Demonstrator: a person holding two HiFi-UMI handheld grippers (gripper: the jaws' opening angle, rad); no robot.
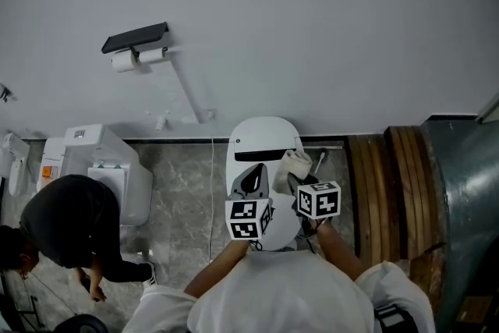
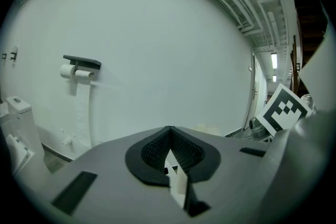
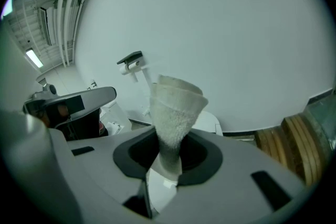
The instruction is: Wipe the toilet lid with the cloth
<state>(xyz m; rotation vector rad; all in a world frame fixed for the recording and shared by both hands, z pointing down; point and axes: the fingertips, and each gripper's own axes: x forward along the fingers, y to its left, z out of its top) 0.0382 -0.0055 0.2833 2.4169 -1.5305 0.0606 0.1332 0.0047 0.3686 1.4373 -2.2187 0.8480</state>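
Observation:
The white toilet (image 1: 263, 138) stands against the wall with its lid (image 1: 269, 132) down; a strip of the lid (image 3: 211, 121) shows behind the cloth in the right gripper view. My right gripper (image 1: 301, 183) is shut on a folded off-white cloth (image 1: 295, 164), which sticks up from between its jaws (image 3: 176, 107) above the lid's right side. My left gripper (image 1: 251, 182) hovers over the lid's left side, shut with nothing in it (image 2: 171, 164). Its body also shows in the right gripper view (image 3: 68, 99).
A toilet-roll holder (image 1: 137, 49) with a dark shelf hangs on the wall at left. Another white fixture (image 1: 105, 164) stands left of the toilet, with a person (image 1: 70, 226) crouched beside it. Stacked wooden rings (image 1: 390, 183) and a grey metal casing (image 1: 464, 191) crowd the right.

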